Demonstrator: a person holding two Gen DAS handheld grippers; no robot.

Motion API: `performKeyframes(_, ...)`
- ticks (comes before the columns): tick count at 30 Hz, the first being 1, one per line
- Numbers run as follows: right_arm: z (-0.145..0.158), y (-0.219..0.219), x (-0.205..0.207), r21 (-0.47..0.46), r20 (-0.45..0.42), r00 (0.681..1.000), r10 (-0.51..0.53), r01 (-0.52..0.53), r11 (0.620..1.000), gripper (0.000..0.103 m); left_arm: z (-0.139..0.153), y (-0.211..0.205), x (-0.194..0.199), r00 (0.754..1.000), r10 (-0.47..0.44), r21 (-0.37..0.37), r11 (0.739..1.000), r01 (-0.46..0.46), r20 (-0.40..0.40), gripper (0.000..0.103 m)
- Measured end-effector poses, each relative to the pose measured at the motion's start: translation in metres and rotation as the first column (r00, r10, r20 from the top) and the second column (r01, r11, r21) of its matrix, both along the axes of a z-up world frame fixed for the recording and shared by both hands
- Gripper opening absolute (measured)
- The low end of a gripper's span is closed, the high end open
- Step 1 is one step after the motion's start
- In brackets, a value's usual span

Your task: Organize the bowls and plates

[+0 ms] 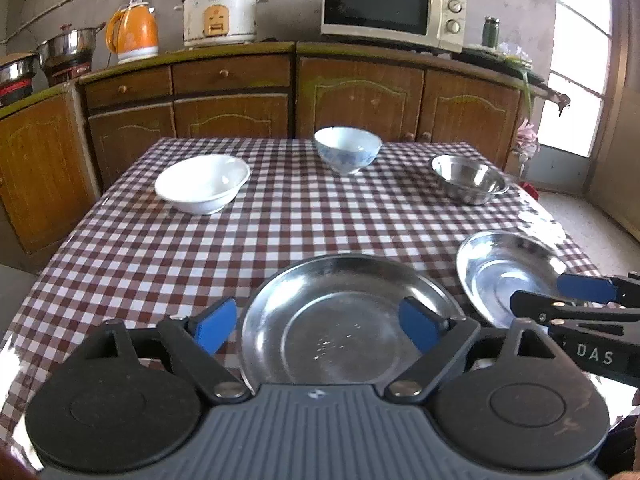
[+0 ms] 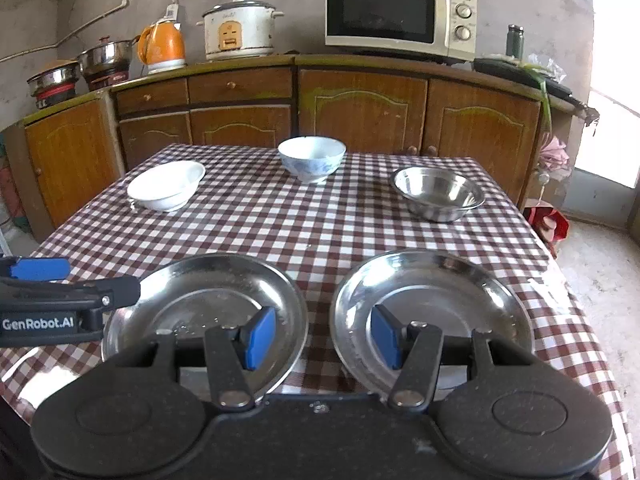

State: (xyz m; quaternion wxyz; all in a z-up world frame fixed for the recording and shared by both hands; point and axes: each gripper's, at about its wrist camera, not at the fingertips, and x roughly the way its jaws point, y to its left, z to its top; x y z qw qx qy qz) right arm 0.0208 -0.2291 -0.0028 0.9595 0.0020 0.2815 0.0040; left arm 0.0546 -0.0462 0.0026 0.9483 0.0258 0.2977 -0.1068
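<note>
Two steel plates lie side by side at the near edge of the checked table: the left plate [image 1: 340, 320] [image 2: 212, 304] and the right plate [image 1: 504, 272] [image 2: 436, 296]. Farther back stand a white shallow bowl [image 1: 202, 183] [image 2: 166, 184], a blue-patterned bowl [image 1: 347, 154] [image 2: 311, 157] and a steel bowl [image 1: 468, 178] [image 2: 438, 192]. My left gripper [image 1: 316, 326] is open above the left plate, its fingers straddling the plate's left rim and centre. My right gripper [image 2: 324, 340] is open and empty over the gap between the two plates.
The table [image 1: 280, 232] has a red-and-white checked cloth. Behind it a wooden cabinet run [image 1: 360, 92] carries a microwave [image 1: 394, 4], rice cooker [image 1: 220, 12], orange kettle [image 1: 132, 34] and steel pots [image 1: 68, 48]. A bright doorway [image 1: 580, 60] is at right.
</note>
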Motion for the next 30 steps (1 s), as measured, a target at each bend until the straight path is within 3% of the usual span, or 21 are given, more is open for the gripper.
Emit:
performKeyframes(13,0.018,-0.021,-0.015,0.002,0.017,0.999,-0.050,0.049,0.999,0.066,0.012,-0.028,-0.005,0.999,-0.044,-0.047,0.998,0.044,0.004,0.094)
performKeyframes(21,0.025,-0.035,-0.025,0.018,-0.011,0.995,-0.101,0.101,0.995,0.066,0.025,-0.054,-0.009,0.994,-0.110,-0.028,0.994,0.110,0.003,0.094)
performKeyframes(30,0.036,-0.048,-0.039,0.014,-0.013,0.992,-0.129,0.129,0.992,0.066,0.032,-0.066,-0.016,0.992,-0.121,-0.028,0.992,0.122,0.023,0.094)
